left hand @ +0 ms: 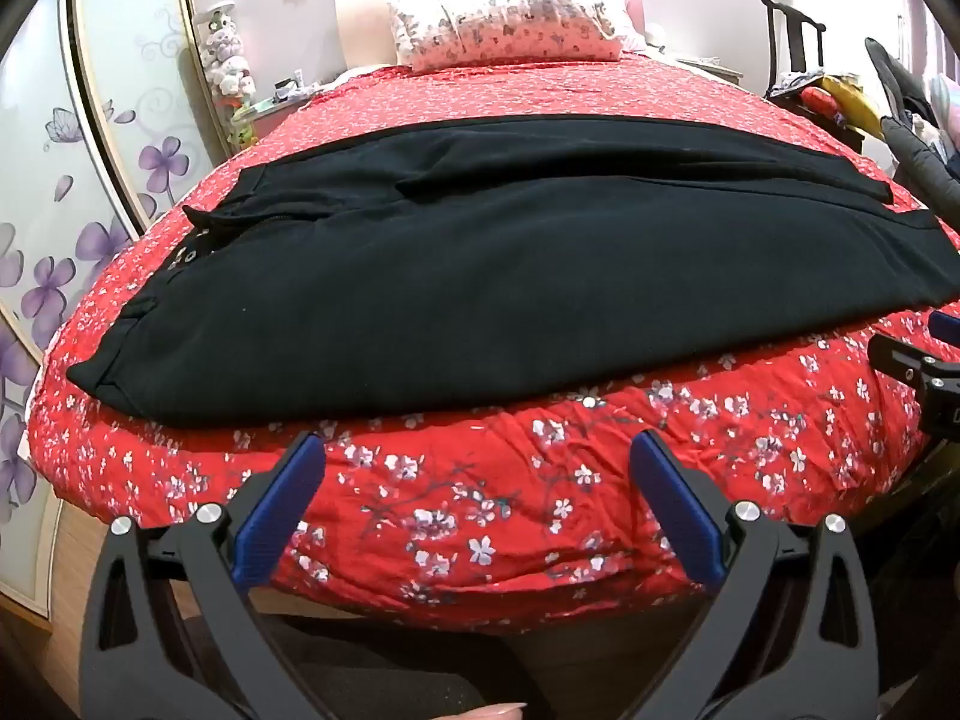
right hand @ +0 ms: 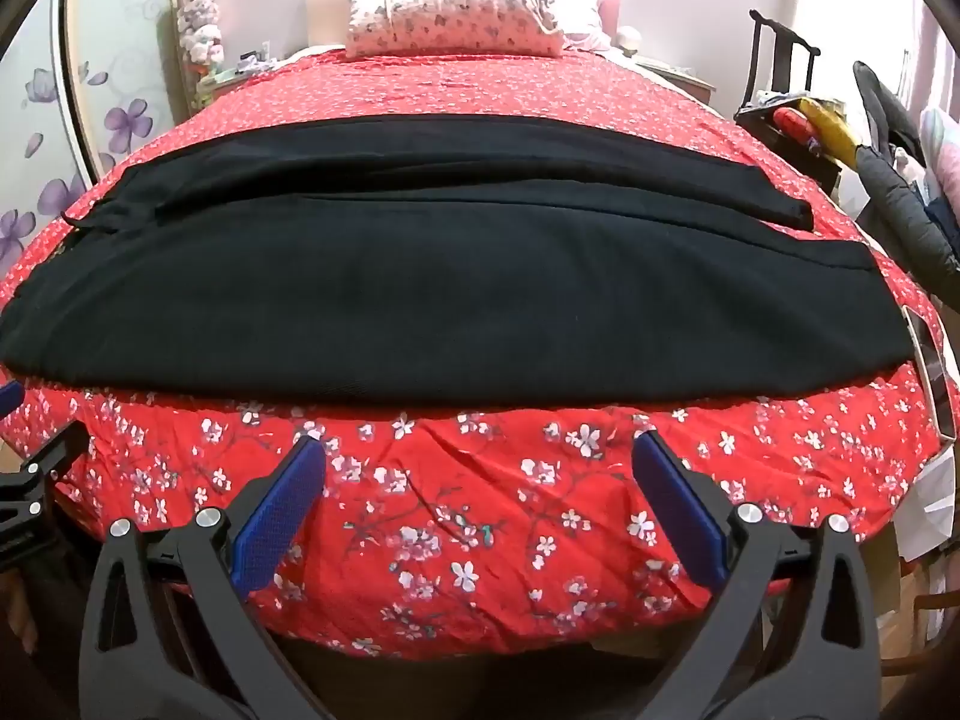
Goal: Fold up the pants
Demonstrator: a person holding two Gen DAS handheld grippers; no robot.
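Observation:
Black pants (left hand: 456, 276) lie flat across a red floral bedspread (left hand: 480, 480), waistband at the left, leg ends at the right, one leg laid over the other. They also fill the middle of the right wrist view (right hand: 432, 282). My left gripper (left hand: 477, 450) is open and empty, hovering over the bed's near edge just short of the pants' near hem. My right gripper (right hand: 480, 453) is open and empty in the same spot further right. The right gripper's body shows at the left wrist view's right edge (left hand: 924, 372).
A floral pillow (left hand: 510, 30) lies at the bed's head. A wardrobe with purple flower panels (left hand: 90, 180) stands at the left. A dark chair piled with clothes (right hand: 828, 114) stands at the right. A phone-like object (right hand: 933, 378) lies by the bed's right edge.

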